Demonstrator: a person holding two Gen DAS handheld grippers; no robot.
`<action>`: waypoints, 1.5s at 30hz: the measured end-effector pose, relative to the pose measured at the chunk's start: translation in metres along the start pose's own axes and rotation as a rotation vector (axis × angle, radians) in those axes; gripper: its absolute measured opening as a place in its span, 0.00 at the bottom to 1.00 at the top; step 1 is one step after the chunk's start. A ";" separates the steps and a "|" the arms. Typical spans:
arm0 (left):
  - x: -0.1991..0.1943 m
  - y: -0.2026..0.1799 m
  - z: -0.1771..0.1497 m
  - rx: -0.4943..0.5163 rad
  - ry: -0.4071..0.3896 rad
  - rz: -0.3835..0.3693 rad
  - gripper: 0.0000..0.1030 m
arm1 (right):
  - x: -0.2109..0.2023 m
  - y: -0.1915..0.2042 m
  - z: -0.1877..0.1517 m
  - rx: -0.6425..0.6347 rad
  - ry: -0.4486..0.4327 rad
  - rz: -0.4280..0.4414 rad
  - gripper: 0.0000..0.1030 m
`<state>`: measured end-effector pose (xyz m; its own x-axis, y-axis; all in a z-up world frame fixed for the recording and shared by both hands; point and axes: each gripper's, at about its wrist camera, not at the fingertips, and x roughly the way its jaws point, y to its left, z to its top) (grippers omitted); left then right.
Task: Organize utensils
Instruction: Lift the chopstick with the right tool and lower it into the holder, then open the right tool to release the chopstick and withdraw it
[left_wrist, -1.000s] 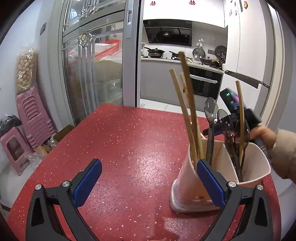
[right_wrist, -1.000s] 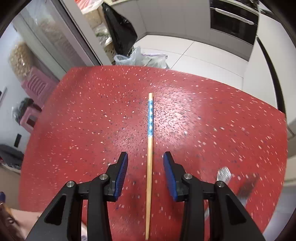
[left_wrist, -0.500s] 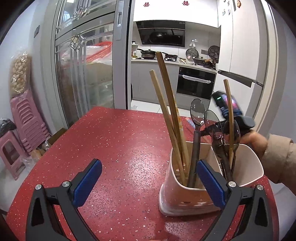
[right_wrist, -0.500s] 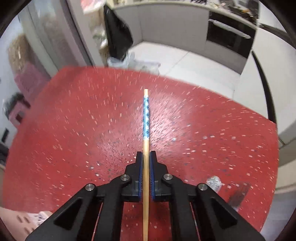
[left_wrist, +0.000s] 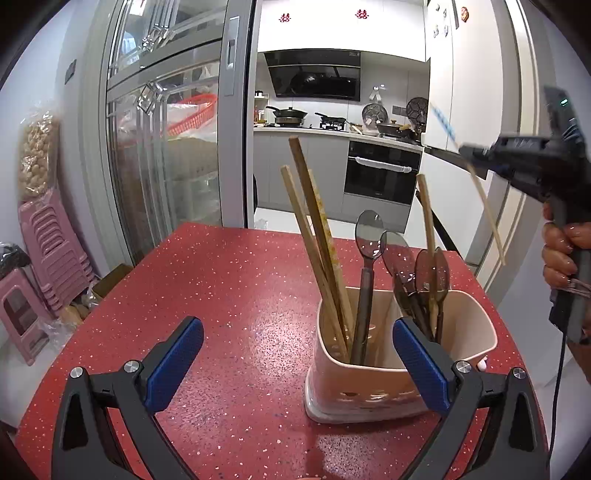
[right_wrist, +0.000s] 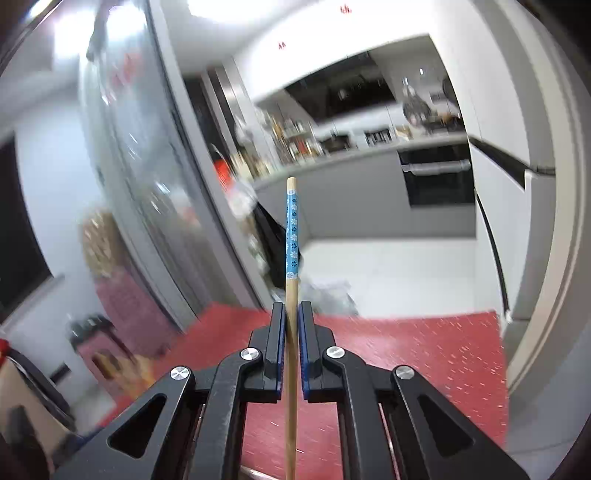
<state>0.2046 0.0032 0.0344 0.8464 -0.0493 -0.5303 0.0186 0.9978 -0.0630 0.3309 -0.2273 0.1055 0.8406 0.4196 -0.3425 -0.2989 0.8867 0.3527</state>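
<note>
Right claw (right_wrist: 291, 321) clamping chopstick (right_wrist: 291, 229) aloft, left claw (left_wrist: 295, 350) spread beside holder (left_wrist: 369, 387)

Bright, even indoor light fills both views. The left wrist view is sharp, with soft glare on the red speckled counter (left_wrist: 236, 295). The right wrist view is motion-blurred. Fisheye edges curve and darken.

This is a home kitchen and dining area. Taking the red speckled table (left_wrist: 229, 295) as the landmark: beyond its far edge a doorway opens onto a counter with pans on a stove (left_wrist: 291, 120), a black range hood (left_wrist: 317, 79) above them, and a built-in oven (left_wrist: 382, 173) below. To the table's left stand a glass sliding door (left_wrist: 166, 155) and stacked pink plastic stools (left_wrist: 48, 243).
</note>
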 end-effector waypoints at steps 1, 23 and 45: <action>-0.003 -0.001 0.000 0.001 -0.003 0.002 1.00 | -0.005 0.007 -0.002 0.007 -0.023 0.017 0.07; 0.010 0.016 -0.011 -0.019 0.044 0.069 1.00 | -0.012 0.054 -0.118 -0.198 -0.134 -0.028 0.07; -0.001 0.006 -0.016 0.003 0.062 0.033 1.00 | -0.052 0.044 -0.139 -0.109 0.093 -0.098 0.41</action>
<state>0.1948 0.0087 0.0210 0.8119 -0.0187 -0.5835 -0.0071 0.9991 -0.0418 0.2112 -0.1833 0.0179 0.8240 0.3422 -0.4516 -0.2693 0.9378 0.2192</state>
